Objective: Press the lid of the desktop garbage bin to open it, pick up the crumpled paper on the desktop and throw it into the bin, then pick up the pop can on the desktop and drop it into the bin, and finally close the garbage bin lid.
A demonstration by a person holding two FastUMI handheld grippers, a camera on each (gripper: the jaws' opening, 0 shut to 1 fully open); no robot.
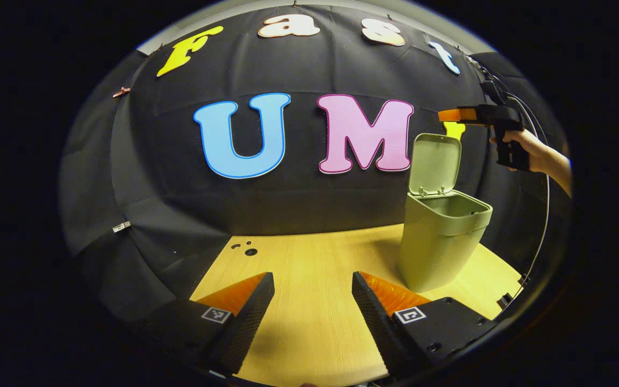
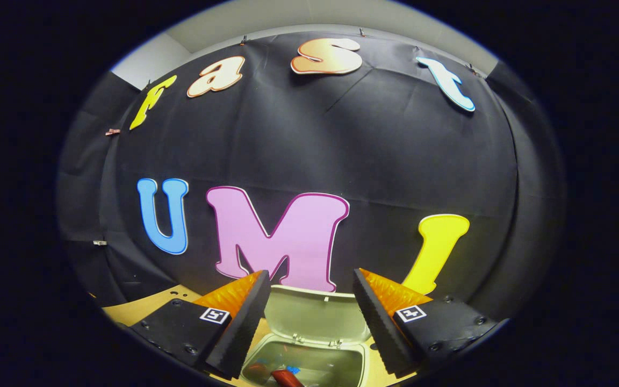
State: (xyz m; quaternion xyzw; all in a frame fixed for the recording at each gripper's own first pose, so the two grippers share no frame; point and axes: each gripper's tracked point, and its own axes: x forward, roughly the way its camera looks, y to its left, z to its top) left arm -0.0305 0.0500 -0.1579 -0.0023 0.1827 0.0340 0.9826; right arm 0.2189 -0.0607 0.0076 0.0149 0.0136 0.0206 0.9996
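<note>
The pale green bin (image 1: 441,247) stands on the right of the wooden table (image 1: 309,322) with its lid (image 1: 436,164) swung up. My left gripper (image 1: 312,277) is open and empty, low over the table to the left of the bin. A hand (image 1: 535,153) holds my right gripper (image 1: 452,115) in the air just above the raised lid. In the right gripper view that gripper (image 2: 312,282) is open and empty, looking down past the lid (image 2: 315,317) into the bin (image 2: 342,365). A red object (image 2: 287,378), apparently the pop can, lies inside beside a blue scrap.
A few small dark holes (image 1: 250,251) mark the far left of the tabletop. The black cloth wall (image 1: 299,204) closes off the back right behind the table. A cable (image 1: 543,226) hangs down from the right gripper past the table's right edge.
</note>
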